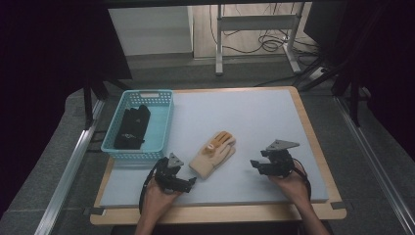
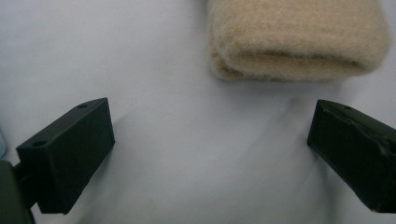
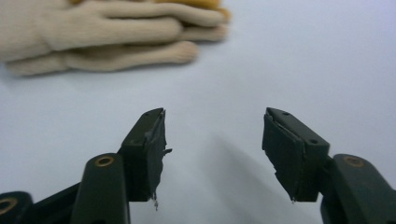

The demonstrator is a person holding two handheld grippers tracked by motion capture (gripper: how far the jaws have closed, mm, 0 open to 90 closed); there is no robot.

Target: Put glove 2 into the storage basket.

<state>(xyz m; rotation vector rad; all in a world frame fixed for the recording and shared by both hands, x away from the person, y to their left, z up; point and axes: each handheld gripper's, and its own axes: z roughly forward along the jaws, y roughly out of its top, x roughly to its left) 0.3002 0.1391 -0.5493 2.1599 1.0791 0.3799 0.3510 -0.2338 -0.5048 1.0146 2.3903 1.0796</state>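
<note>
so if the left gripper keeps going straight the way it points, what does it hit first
Probably the cuff end of the beige glove, which lies just ahead of the open left gripper, a little toward its right jaw. Bare mat lies between them.

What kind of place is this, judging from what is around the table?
Probably a lab or recording workspace, not a home. The table has a pale mat and stands between metal rails; loose cables lie on the floor behind it, and each hand holds a tool, left and right.

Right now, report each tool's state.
Left tool: open, empty, just short of the glove.
Right tool: open, empty, apart from the glove.
</note>
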